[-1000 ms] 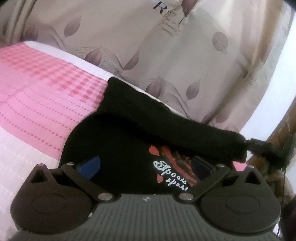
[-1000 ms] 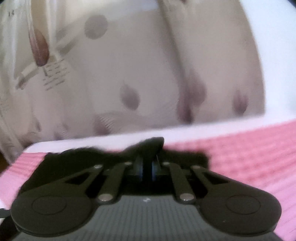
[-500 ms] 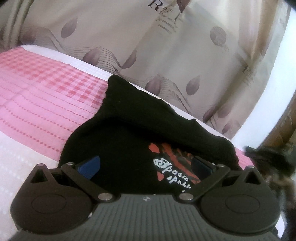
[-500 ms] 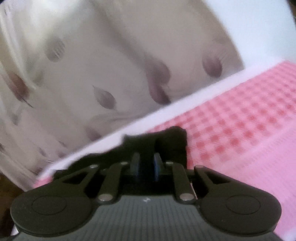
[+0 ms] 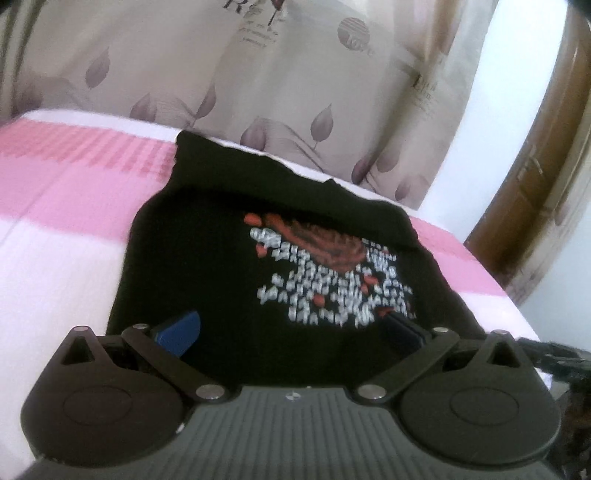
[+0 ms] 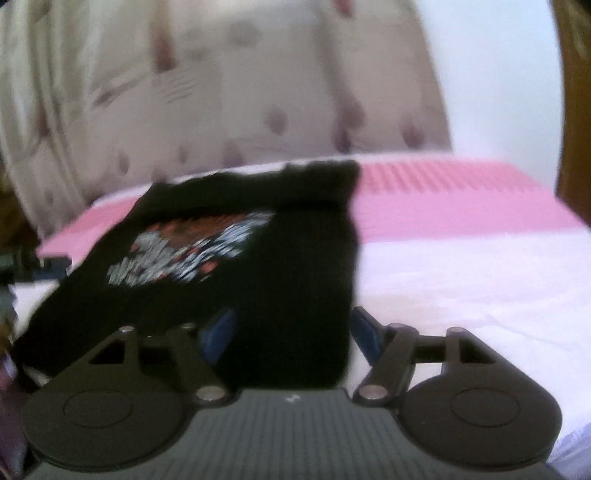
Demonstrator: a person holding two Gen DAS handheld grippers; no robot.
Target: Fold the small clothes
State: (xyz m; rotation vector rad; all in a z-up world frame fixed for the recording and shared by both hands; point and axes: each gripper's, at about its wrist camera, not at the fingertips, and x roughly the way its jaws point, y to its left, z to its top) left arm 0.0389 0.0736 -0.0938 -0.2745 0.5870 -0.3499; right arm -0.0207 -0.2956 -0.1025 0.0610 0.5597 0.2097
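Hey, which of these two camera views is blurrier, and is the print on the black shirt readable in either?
Right wrist view: heavier motion blur, with the leaf-patterned beige curtain and the black printed t-shirt smeared and the print illegible. Left wrist view: sharper, yet the shirt's white lettering still streaks into unreadable dashes; fisheye bends the brown wooden door at the edge.

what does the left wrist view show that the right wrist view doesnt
Only the left wrist view shows the open left gripper, lettering printed on the curtain and a wooden door. Only the right wrist view shows the open right gripper and the bedsheet's far right corner. Both show the black T-shirt with its red and white print, lying on the pink and white bedsheet.
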